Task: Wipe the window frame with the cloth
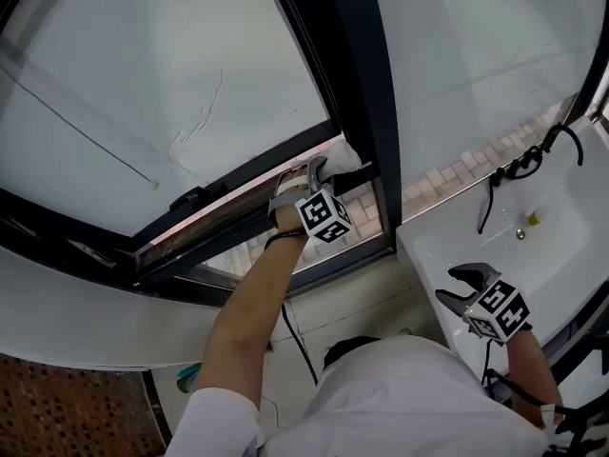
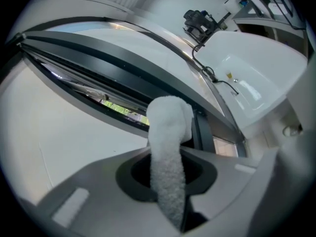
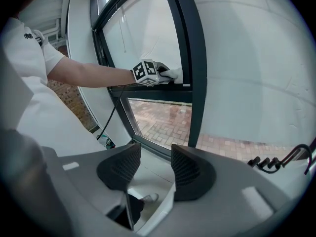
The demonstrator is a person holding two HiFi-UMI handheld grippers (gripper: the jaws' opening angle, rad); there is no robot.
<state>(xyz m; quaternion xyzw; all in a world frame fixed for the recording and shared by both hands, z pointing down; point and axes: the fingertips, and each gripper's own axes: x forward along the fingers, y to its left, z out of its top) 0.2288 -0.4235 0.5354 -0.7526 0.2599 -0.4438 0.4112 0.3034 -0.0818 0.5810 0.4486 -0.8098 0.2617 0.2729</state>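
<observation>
Closest to the head camera is the person's white shirt (image 1: 400, 403); only the right gripper view shows dark print on its sleeve (image 3: 30, 36), too small to read. Right gripper (image 1: 468, 284) hangs beside the white basin (image 1: 561, 246), jaws apart, empty. Left gripper (image 1: 314, 171) clamps the white cloth (image 1: 344, 156) against the black window frame (image 1: 373, 112).

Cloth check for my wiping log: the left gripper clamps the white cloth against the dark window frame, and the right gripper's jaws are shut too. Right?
Not quite: the right gripper view shows the jaws of the right gripper apart and empty. The left gripper does clamp the white cloth against the dark window frame.
</observation>
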